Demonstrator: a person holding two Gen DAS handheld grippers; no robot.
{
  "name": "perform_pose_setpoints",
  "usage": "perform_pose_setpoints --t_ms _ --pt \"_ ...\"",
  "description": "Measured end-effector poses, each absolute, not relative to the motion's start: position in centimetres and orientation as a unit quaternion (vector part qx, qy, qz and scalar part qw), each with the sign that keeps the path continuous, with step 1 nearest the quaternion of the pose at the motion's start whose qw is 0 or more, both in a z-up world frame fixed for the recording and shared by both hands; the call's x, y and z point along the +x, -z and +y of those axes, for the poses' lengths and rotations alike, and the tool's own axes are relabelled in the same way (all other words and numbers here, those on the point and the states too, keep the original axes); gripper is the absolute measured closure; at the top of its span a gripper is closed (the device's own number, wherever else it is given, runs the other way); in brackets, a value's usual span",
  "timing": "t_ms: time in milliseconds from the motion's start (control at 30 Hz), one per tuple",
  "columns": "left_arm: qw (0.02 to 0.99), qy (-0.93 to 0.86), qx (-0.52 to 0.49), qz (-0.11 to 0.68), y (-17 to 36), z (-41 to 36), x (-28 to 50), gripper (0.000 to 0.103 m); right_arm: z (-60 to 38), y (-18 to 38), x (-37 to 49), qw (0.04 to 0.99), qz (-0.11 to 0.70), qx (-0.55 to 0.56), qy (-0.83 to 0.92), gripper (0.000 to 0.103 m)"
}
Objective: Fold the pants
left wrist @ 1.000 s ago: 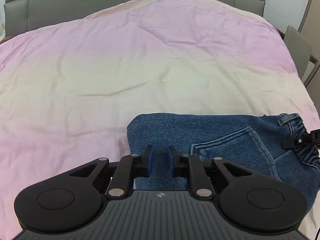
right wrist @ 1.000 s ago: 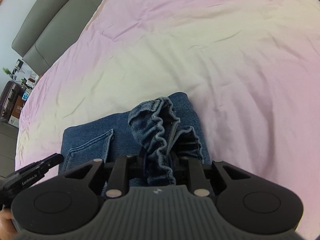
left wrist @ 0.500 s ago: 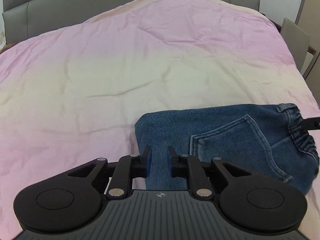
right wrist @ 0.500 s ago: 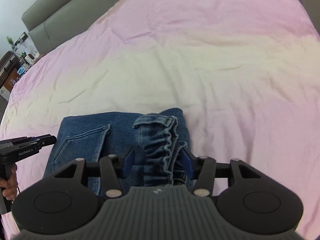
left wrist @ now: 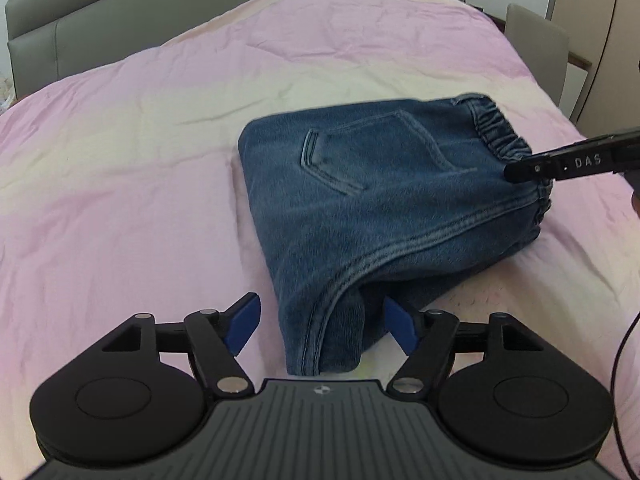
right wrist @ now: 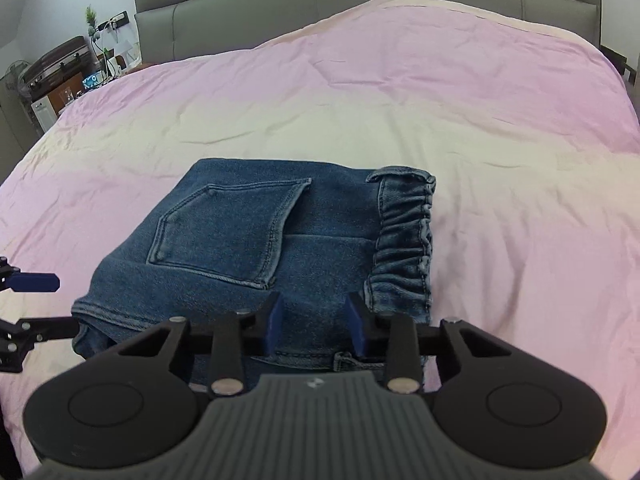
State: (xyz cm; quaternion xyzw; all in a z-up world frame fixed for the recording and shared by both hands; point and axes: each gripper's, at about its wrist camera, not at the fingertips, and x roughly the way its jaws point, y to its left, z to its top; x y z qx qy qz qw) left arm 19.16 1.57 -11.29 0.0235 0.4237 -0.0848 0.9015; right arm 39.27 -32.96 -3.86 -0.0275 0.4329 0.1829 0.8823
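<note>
One bed (left wrist: 120, 152) is filling both views, covered by a single pink and cream sheet (right wrist: 400, 100) that is lying slightly wrinkled. One grey padded headboard (right wrist: 360, 4) is running along the bed's far edge. Beyond the bed's far left corner, in the right wrist view, a cluttered side cabinet (right wrist: 60, 80) is standing with a small green plant (right wrist: 91, 14) above it. In the left wrist view, a grey chair back (left wrist: 536, 44) is showing past the bed's right edge.

One pair of blue denim pants (left wrist: 380, 200) is lying folded into a compact bundle near the bed's near edge, back pocket (right wrist: 228, 232) facing up and the gathered elastic waistband (right wrist: 404, 248) lying along its right side. Nothing is sitting on top of the bundle.

Two grippers are hovering at the bundle. The left gripper (left wrist: 320, 324) is spread wide, having just been opening, its blue pads standing either side of the bundle's near corner without pressing it. The right gripper (right wrist: 316, 324) is partly spread over the denim by the waistband, its jaws having just been closing, pinching nothing.
</note>
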Motion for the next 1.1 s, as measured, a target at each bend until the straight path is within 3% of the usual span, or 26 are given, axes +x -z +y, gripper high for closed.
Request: perform_pose_setpoints --t_ms 167,233,267,300,400,700,1100 --pt "0.904 0.049 -0.004 0.425 13.8 1.4 20.5 0.021 -32.5 5.7 39.6 0.884 0.438 -0.022 -0.163 0.074" --pt "0.896 0.055 0.007 0.441 14.3 1.0 21.0 0.037 -32.5 6.0 39.7 0.884 0.438 -0.019 -0.162 0.074" --pt "0.891 0.06 0.019 0.449 14.4 0.9 21.1 0.054 -32.6 6.1 39.8 0.883 0.44 -0.015 -0.163 0.074" --pt "0.889 0.057 0.034 0.453 14.3 1.0 21.0 0.063 -32.8 6.2 39.9 0.882 0.443 -0.011 -0.164 0.076" --pt "0.884 0.071 0.037 0.461 13.9 2.6 20.5 0.069 -33.5 6.3 40.3 0.878 0.449 0.003 -0.168 0.08" --pt "0.862 0.079 -0.004 0.501 17.0 4.1 21.8 0.068 -34.5 8.8 40.6 0.866 0.469 0.038 -0.166 0.086" --pt "0.859 0.091 0.033 0.502 11.4 3.1 21.1 0.067 -32.8 8.4 41.2 0.869 0.475 0.001 -0.138 0.086"
